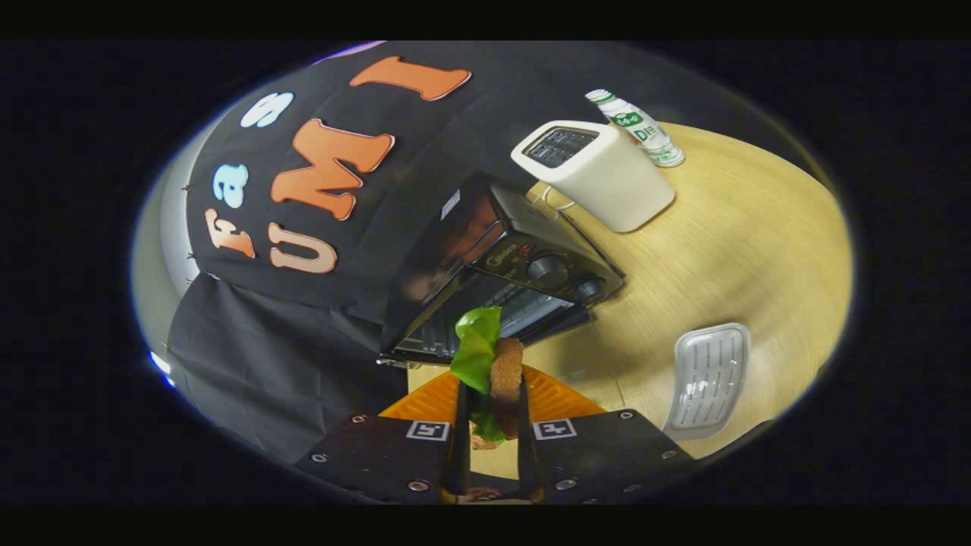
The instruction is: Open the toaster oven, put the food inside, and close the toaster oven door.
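Item: sandwich point(497, 364), lettuce and brown bread, pinched between my gripper point(489, 413) jaws, hanging before the open toaster oven point(501, 280) mid-table; I am risking loose lettuce slipping or the sandwich catching the door edge

The sandwich point(493, 371) stands between the fingers of the gripper point(491, 409), which press on it from both sides and hide its flanks and lower end. It in turn covers the middle of the oven point(501, 273) mouth, so the inside behind it cannot be made out. An orange tray point(554, 398) beneath the sandwich shows as two wedges, the rest under the gripper. The oven's knob markings are too small to read. The oven's door cannot be told apart from its dark body.
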`<state>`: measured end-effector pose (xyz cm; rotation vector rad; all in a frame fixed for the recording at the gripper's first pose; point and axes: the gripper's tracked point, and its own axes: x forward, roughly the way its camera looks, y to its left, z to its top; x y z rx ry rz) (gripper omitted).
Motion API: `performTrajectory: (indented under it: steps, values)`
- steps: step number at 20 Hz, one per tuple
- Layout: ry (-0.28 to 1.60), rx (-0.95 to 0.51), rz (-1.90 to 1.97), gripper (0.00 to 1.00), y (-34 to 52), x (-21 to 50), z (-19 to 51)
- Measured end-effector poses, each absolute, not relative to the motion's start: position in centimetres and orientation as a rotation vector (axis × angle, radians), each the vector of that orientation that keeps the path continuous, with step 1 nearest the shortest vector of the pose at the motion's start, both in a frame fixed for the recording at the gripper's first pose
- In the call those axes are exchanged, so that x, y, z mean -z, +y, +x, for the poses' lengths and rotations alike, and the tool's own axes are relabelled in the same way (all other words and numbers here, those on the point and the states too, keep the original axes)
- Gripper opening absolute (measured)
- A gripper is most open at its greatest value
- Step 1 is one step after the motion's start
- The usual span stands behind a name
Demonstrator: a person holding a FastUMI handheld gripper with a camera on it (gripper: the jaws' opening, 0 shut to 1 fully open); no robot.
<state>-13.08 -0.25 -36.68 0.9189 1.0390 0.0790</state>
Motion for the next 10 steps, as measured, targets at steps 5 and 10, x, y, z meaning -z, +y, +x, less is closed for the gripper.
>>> performTrajectory:
  steps: [5,10]
  values:
    - [1.004,-0.051,0.972,0.26,2.5,38.3,-10.1]
    - [0.975,-0.028,1.01,0.26,4.7,40.0,-7.5]
